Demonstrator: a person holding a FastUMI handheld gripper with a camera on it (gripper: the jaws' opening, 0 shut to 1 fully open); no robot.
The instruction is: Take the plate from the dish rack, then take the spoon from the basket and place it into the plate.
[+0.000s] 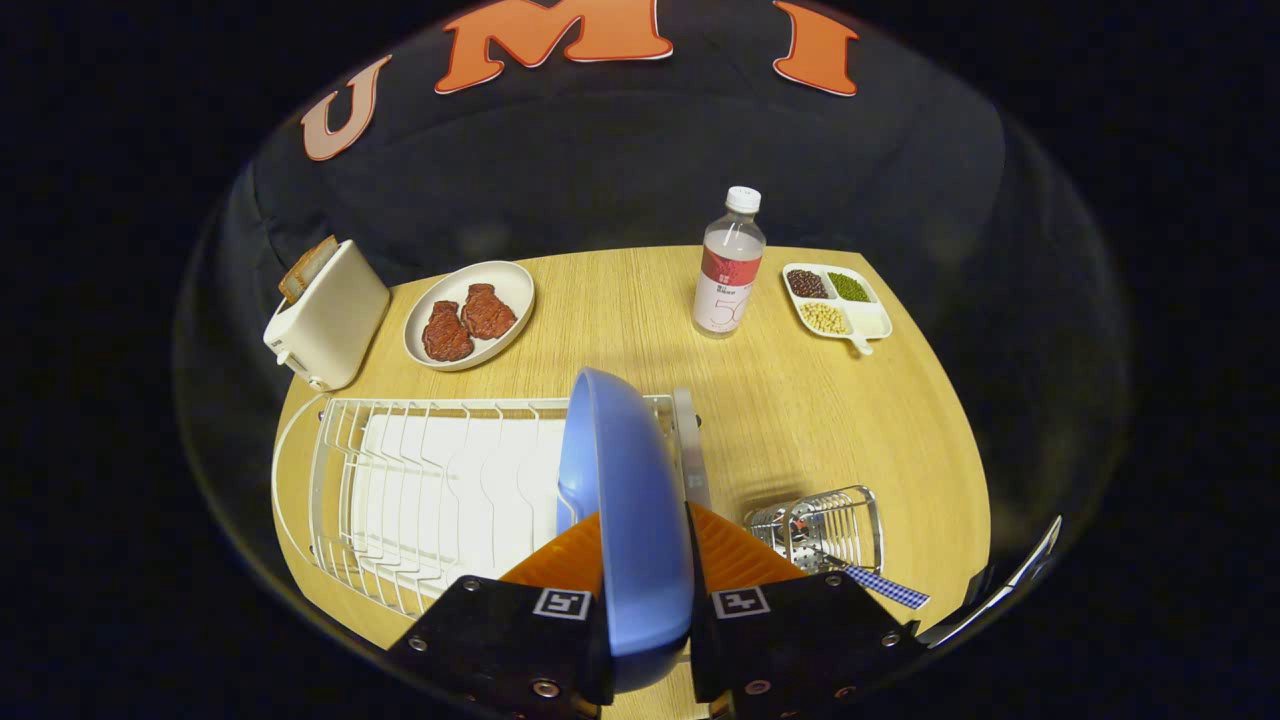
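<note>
We are finding the hand-held gripper point(645, 600) nearest the lens, its two orange fingers point(745, 555) pinching the blue plate point(620, 500) on edge, one finger pressing on each face. The plate is standing upright between the fingers, over the right end of the white wire dish rack point(400, 480); we cannot tell whether its lower rim is clear of the wires. We are judging the first step, taking the plate from the rack, to be in hand and not yet finished, since the plate is not resting on the counter point(800, 400). Just beside the right finger the metal basket point(830, 525) is lying with a checked spoon handle point(890, 588) poking out toward us. Beyond are a toaster point(325, 315), a plate of meat point(468, 313), a bottle point(728, 270) and a sectioned tray point(838, 300). The next move is calling for laying the plate flat on bare counter ahead of the basket, keeping well apart from the bottle, then letting go.
</note>
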